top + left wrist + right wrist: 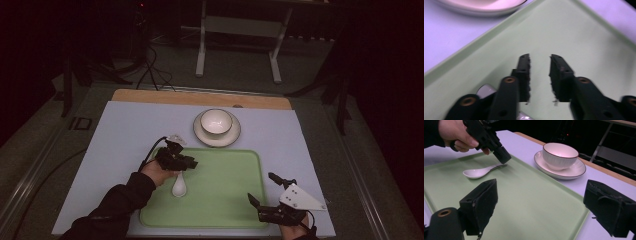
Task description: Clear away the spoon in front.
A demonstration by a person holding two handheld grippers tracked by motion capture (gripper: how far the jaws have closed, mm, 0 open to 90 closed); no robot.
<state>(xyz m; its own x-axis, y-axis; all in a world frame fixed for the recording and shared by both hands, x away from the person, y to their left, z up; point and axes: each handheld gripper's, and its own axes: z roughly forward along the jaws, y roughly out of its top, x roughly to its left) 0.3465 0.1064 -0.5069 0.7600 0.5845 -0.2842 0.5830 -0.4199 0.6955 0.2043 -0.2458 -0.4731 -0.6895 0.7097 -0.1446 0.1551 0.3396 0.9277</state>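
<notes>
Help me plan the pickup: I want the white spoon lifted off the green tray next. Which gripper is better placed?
Left. The left gripper hangs open right above the spoon handle, while the right gripper sits by the tray far edge, well apart.

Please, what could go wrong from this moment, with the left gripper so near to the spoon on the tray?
1. The left gripper hovers open just over the handle of the spoon; closing off-centre could flip or push the smooth spoon across the green tray.
2. The bowl stands on its saucer close to the tray's far edge; a sliding spoon or a forward swing might knock it.
</notes>
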